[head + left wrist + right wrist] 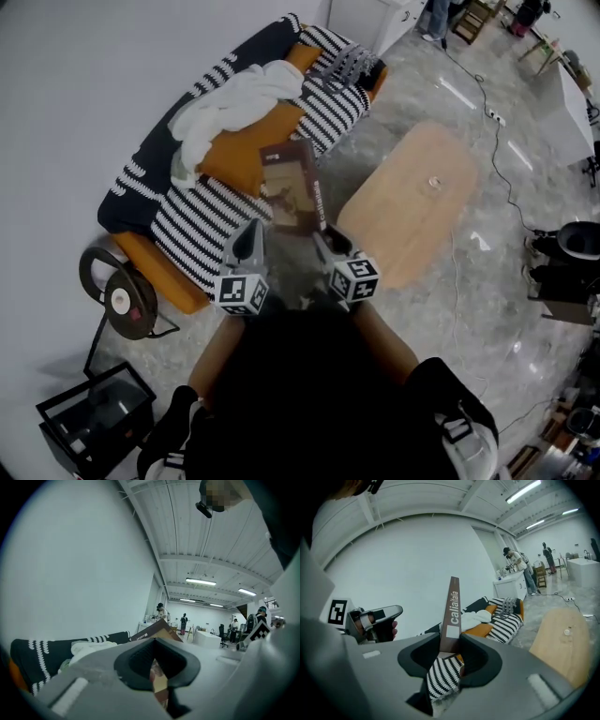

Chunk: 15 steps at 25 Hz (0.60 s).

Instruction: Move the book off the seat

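Observation:
A brown book (291, 183) hangs in the air over the sofa's front edge, held up by both grippers at its near end. My left gripper (249, 240) is shut on the book's left edge, and its cover (157, 631) shows between the jaws in the left gripper view. My right gripper (327, 244) is shut on the right edge, the brown spine (451, 616) with white lettering standing upright between its jaws. The seat (202, 220) below is draped in a black-and-white striped blanket.
The sofa holds orange cushions (253, 145) and a crumpled white cloth (234, 103). An oval wooden coffee table (412, 202) stands to the right. A round side table (120, 295) and a black box (94, 417) sit at lower left. People stand far back (183, 623).

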### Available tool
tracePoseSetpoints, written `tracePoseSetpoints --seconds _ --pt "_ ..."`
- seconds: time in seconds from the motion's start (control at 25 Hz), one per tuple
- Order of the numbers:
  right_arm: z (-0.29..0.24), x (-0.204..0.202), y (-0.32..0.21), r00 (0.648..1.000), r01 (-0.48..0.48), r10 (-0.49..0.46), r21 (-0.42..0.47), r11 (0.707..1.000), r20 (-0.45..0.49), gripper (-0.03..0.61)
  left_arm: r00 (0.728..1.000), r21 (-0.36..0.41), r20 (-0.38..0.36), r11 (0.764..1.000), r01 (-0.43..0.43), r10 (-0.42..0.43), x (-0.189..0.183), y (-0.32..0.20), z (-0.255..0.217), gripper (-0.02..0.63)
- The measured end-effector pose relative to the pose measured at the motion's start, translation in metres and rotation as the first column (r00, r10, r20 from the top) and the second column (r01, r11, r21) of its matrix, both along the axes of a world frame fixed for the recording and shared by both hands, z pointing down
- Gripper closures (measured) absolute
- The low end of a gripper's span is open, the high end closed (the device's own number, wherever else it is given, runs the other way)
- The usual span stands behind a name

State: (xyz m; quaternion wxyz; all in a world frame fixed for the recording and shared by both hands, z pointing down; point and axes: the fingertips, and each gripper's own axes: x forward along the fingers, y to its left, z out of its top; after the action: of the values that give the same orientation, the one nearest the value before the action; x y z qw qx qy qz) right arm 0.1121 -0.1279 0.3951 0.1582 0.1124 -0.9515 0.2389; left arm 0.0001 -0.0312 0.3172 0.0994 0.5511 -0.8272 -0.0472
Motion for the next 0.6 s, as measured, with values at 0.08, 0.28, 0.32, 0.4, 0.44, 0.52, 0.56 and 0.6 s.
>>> tracePoseSetpoints --seconds 0.08,0.28,0.32,0.4,0.44,0.52,0.56,0.6 --pt "0.003 0.007 -0.004 1.0 -0.029 0.029 -0.011 1.0 0.001 0.431 1.0 -0.001 0.003 1.0 -0.025 0.025 0.004 -0.006 0.0 0.607" --pt "0.015 0.055 -0.052 0.992 -0.13 0.13 -0.054 0.99 -0.006 0.431 0.995 -0.022 0.007 0.994 -0.104 0.104 0.04 -0.058 0.002 0.607" --pt "0.02 0.066 -0.063 0.988 -0.155 0.155 -0.072 0.985 -0.01 0.431 0.993 -0.027 0.004 0.993 -0.117 0.117 0.048 -0.071 0.004 0.607" --pt "0.031 0.084 -0.083 0.978 -0.21 0.209 -0.105 0.972 -0.018 0.431 0.99 -0.029 -0.008 0.99 -0.141 0.141 0.061 -0.092 0.007 0.607" --pt "0.036 0.093 -0.092 0.972 -0.235 0.234 -0.116 0.965 -0.022 0.431 0.988 -0.03 -0.014 0.988 -0.155 0.154 0.067 -0.101 0.009 0.607" --pt "0.046 0.112 -0.111 0.959 -0.282 0.28 -0.129 0.951 -0.034 0.431 0.981 -0.04 -0.02 0.981 -0.192 0.191 0.083 -0.122 0.013 0.607" --pt "0.052 0.12 -0.12 0.952 -0.305 0.303 -0.133 0.943 -0.04 0.431 0.977 -0.045 -0.024 0.976 -0.215 0.214 0.091 -0.134 0.016 0.607" --pt "0.057 0.129 -0.129 0.944 -0.33 0.327 -0.138 0.934 -0.047 0.431 0.971 -0.049 -0.028 0.969 -0.24 0.239 0.098 -0.145 0.019 0.607"
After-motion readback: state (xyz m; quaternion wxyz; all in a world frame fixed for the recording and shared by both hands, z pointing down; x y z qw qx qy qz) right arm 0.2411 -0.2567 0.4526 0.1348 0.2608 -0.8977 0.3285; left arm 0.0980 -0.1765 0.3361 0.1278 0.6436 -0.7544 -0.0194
